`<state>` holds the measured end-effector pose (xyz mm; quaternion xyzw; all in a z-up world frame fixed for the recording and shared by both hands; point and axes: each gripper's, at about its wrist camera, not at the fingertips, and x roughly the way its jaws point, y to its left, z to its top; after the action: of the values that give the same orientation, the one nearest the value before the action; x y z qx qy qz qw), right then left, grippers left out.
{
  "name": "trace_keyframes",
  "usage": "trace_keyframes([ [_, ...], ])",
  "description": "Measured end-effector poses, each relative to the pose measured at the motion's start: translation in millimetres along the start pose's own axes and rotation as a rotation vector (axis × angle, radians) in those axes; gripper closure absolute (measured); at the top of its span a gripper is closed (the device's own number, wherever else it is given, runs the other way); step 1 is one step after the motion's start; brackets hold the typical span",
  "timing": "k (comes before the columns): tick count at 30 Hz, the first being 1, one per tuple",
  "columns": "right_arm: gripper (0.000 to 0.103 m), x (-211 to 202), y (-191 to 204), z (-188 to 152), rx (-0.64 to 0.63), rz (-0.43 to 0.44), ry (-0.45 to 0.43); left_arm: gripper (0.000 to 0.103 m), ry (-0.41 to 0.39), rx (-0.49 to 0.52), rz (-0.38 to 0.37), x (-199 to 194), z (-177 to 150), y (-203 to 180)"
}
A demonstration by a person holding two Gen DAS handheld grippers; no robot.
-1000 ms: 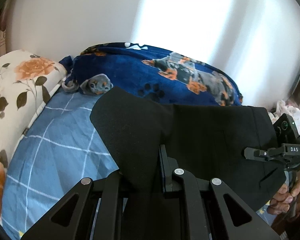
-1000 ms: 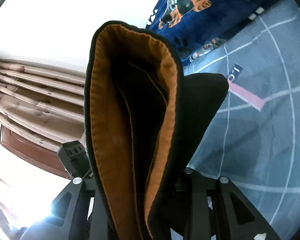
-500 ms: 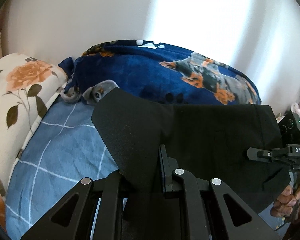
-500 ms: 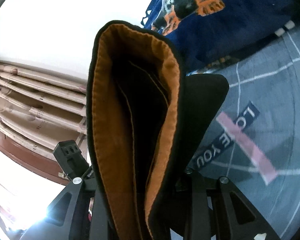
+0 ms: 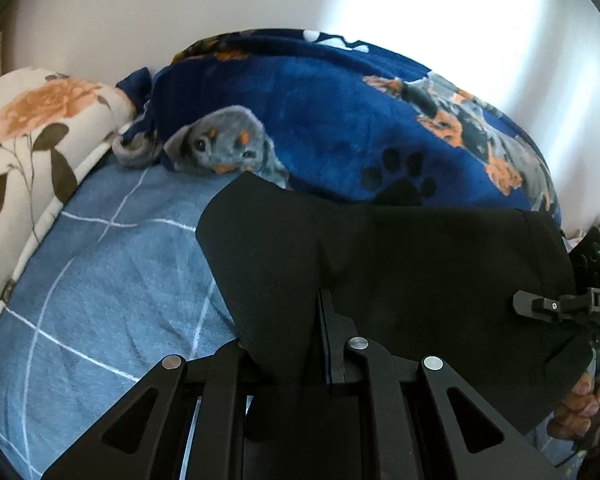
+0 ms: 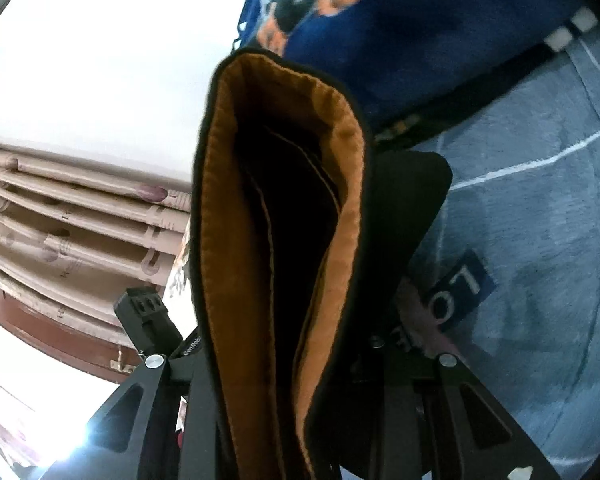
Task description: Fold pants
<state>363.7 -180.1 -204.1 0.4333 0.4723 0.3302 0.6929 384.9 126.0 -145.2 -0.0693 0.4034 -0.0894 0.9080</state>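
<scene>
The black pants (image 5: 420,264) hang stretched between both grippers above the blue checked bedsheet (image 5: 112,280). My left gripper (image 5: 300,344) is shut on one corner of the fabric, which stands up as a flap over its fingers. In the left wrist view the right gripper (image 5: 556,308) clamps the far right edge, with a person's hand (image 5: 584,400) below it. From the right wrist camera, my right gripper (image 6: 300,360) is shut on the pants' waistband (image 6: 284,208), whose orange lining faces the lens and hides the fingertips.
A dark blue dog-print blanket (image 5: 340,120) is bunched at the back against a white wall. A floral pillow (image 5: 32,128) lies at the left. A "LOVE YOU" label (image 6: 460,292) marks the sheet. Stacked cardboard (image 6: 72,220) sits to the right gripper's left.
Both grippers have carried the pants forward and down toward the blanket and sheet; blanket and sheet print loom larger. Both grips are unchanged.
</scene>
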Motion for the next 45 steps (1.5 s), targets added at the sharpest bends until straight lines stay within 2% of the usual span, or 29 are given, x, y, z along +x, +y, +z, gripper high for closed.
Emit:
trace_keyframes([
  [5, 0.077, 2.5, -12.2, 3.8, 0.006, -0.014, 0.006, 0.086, 0.0, 0.016, 0.022, 7.4, -6.4, 0.4],
  [7, 0.077, 5.1, -16.4, 4.8, 0.0, -0.047, 0.01, 0.083, -0.002, 0.031, 0.037, 10.7, -9.8, -0.1],
  [11, 0.076, 9.0, -23.6, 7.7, -0.001, -0.077, 0.005, 0.058, -0.014, 0.017, 0.082, 16.0, -16.0, 5.9],
  [12, 0.076, 9.4, -20.8, 7.5, -0.02, -0.096, 0.001, 0.047, -0.016, 0.005, 0.089, 17.3, -17.2, 8.9],
  [14, 0.073, 10.4, -9.5, 4.1, -0.085, -0.168, -0.004, 0.034, -0.024, -0.052, 0.104, 18.4, -20.5, 19.6],
  [17, 0.068, 12.6, -1.5, -0.5, -0.158, -0.244, -0.02, 0.032, -0.031, -0.13, 0.069, 17.3, -23.1, 33.5],
  [19, 0.065, 11.6, 4.5, -6.9, -0.195, -0.283, -0.058, 0.029, -0.035, -0.151, 0.071, 17.0, -24.5, 36.5],
  [27, 0.051, 9.5, 22.3, -10.3, -0.262, -0.407, -0.172, 0.024, -0.057, -0.098, 0.17, 14.1, -24.7, 24.2],
  [30, 0.038, 4.1, 26.0, -13.2, -0.288, -0.485, -0.243, 0.023, -0.067, -0.092, 0.196, 12.6, -24.7, 22.8],
  [32, 0.025, -3.9, 27.9, -15.4, -0.286, -0.544, -0.321, 0.023, -0.076, -0.087, 0.214, 11.3, -24.9, 21.1],
  [33, 0.023, -9.9, 27.3, -16.4, -0.274, -0.564, -0.364, 0.023, -0.079, -0.085, 0.221, 10.9, -25.0, 20.5],
  [36, 0.022, -19.5, 27.8, -20.7, -0.271, -0.614, -0.439, 0.023, -0.091, -0.084, 0.237, 8.7, -26.1, 19.5],
  [38, 0.022, -16.8, 34.9, -24.7, -0.317, -0.666, -0.466, 0.023, -0.104, -0.085, 0.254, 6.4, -26.6, 19.3],
  [41, 0.016, -3.7, 53.1, -31.5, -0.424, -0.77, -0.483, 0.023, -0.112, -0.084, 0.263, 4.1, -27.0, 18.9],
  [45, 0.016, -1.8, 59.5, -34.9, -0.449, -0.845, -0.521, 0.023, -0.119, -0.082, 0.267, 3.2, -26.1, 18.2],
])
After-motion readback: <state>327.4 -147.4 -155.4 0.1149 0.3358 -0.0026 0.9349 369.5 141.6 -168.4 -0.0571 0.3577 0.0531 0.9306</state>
